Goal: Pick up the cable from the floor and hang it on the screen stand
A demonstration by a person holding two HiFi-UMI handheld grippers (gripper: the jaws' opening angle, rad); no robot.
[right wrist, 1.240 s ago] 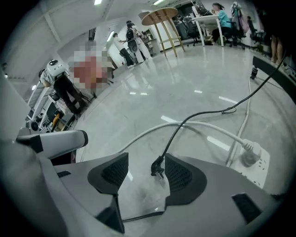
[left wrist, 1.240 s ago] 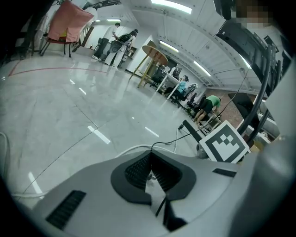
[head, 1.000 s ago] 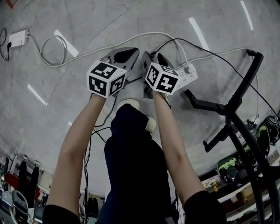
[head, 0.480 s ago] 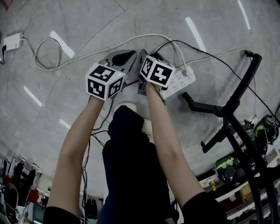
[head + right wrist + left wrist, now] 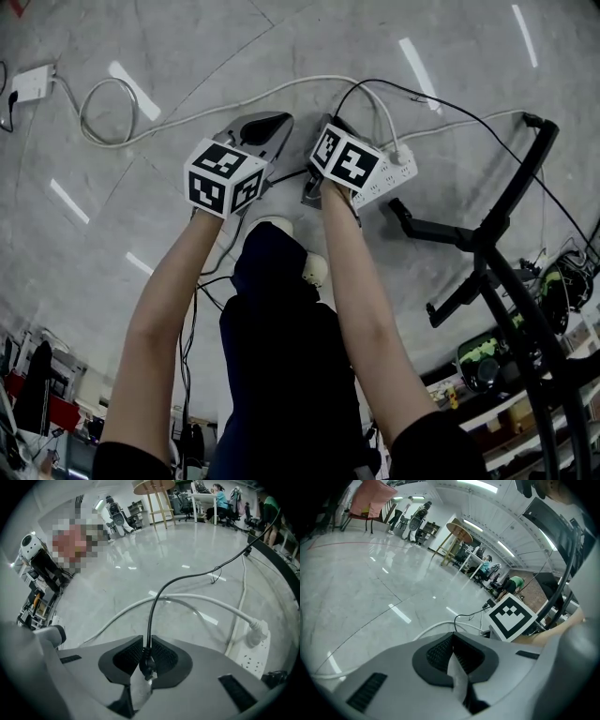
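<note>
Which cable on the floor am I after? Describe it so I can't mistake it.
Find the white power strip on the floor beside the black stand. A cable arcs past the strip, its end between the closing jaws of the right gripper. Unlike the thick white cables beside it, it is thin and black.

On the floor [image 5: 281,37], the power strip [image 5: 389,173] lies left of the stand [image 5: 497,230], a looped cord [image 5: 94,117] far to its left, and the cable [image 5: 150,625] runs beyond the strip.
</note>
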